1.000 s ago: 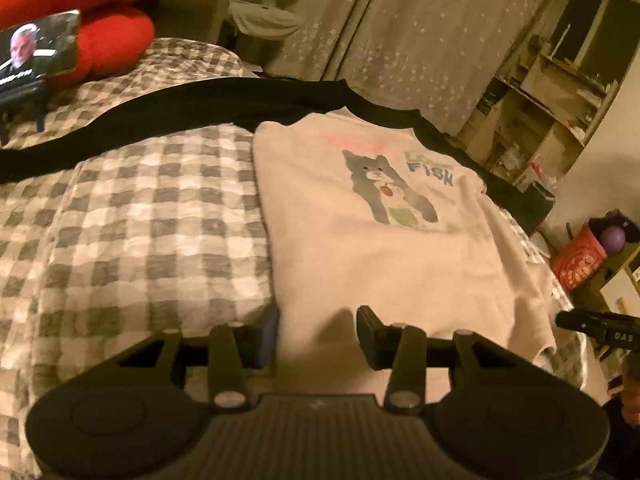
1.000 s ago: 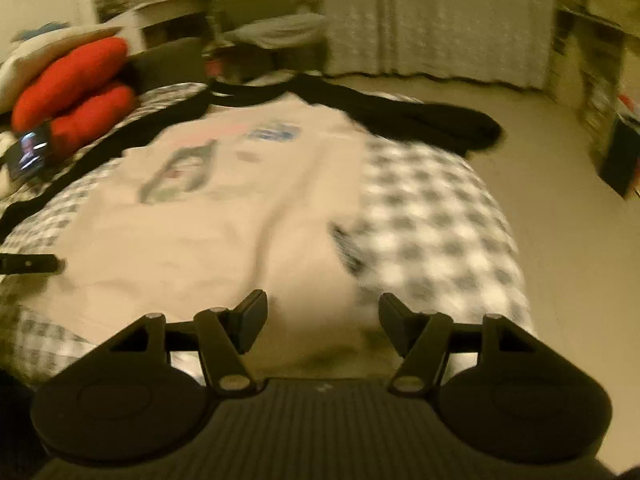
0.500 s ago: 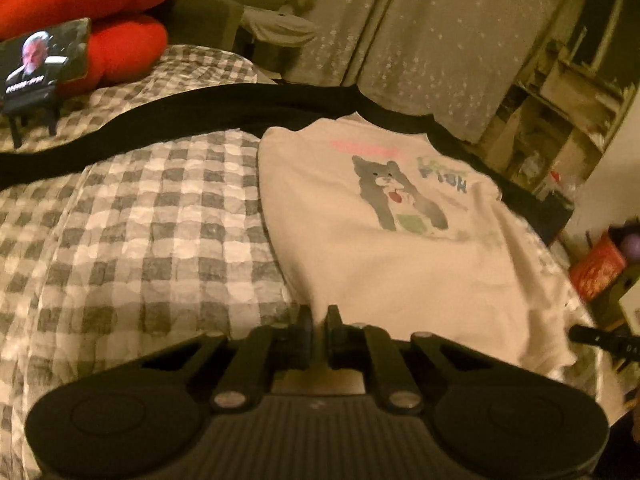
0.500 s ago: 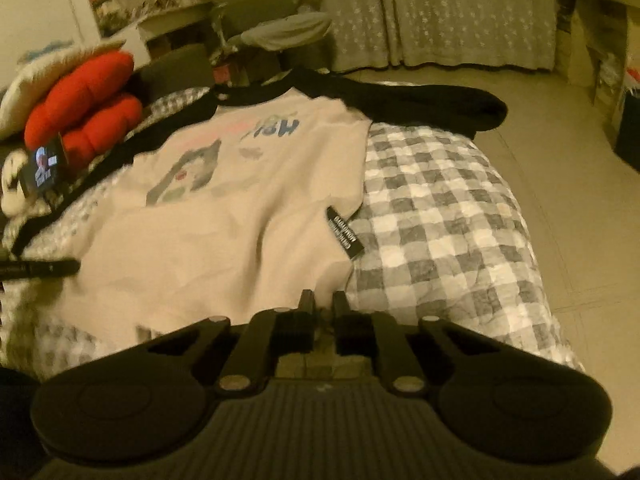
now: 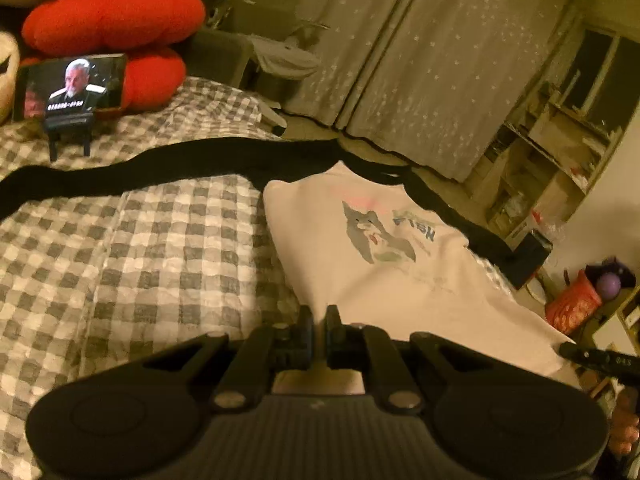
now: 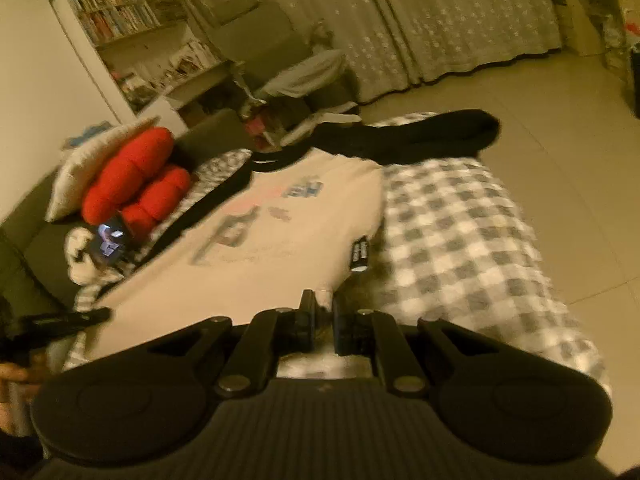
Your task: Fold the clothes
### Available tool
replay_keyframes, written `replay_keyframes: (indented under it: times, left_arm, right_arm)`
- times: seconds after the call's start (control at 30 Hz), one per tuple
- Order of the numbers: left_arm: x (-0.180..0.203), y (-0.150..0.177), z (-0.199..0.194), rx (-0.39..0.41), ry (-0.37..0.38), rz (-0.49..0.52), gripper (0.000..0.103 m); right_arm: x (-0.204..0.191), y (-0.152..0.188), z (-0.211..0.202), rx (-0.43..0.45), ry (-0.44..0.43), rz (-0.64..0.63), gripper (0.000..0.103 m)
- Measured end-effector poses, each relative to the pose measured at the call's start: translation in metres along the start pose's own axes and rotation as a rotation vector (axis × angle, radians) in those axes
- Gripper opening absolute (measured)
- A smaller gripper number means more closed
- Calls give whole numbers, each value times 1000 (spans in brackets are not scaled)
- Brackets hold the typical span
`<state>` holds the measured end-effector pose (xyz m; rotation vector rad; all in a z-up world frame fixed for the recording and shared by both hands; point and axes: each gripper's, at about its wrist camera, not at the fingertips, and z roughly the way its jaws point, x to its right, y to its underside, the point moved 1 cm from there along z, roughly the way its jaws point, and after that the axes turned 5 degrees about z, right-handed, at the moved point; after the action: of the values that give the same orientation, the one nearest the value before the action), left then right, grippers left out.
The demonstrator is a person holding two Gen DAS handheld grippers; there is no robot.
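A cream sweatshirt with black sleeves and a cat print lies on the checked bedspread, its long black sleeve stretched out to the left. My left gripper is shut on the sweatshirt's near hem at its left corner, the cloth lifted between the pads. In the right wrist view the same sweatshirt shows with a black care label at its side seam. My right gripper is shut on the hem at the right corner. Each gripper's tip shows at the edge of the other view.
Red cushions and a phone on a stand sit at the head of the bed. Curtains and shelves stand beyond. The bed's right edge drops to tiled floor. A bookcase lines the left wall.
Both grippers went from open to shut on the sweatshirt's near hem, then lifted it. The right view swung and rolled, and the hem has risen off the bedspread.
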<state>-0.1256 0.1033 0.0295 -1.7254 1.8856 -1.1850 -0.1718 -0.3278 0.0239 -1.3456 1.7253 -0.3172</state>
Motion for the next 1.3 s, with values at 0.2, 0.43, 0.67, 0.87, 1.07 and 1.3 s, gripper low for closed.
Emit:
replay_keyframes:
  times: [0.2,0.43,0.67,0.87,1.07,1.3]
  left_arm:
    - [1,25,27,-85,-35,26,6]
    - [-9,12,19,-75,-66,26,11]
    - [-24,-14,12,-52,-117,-20,13]
    - [-1,-59,17,-15,-126,-25,23]
    - [48,-109,38,-8,-78,-41,23]
    - [94,-140,63,46,-5,-25,37]
  right_arm:
    - [-3,8,19,-58,135,-75,10]
    - [-20,-5,24,-45,198,-209,21]
    - [-23,-37,22,16,184,-227,21]
    - [-39,-82,18,104,124,-221,21]
    - [-61,-131,8,218,91,-229,21]
    - [-79,-174,19,264,80,-241,21]
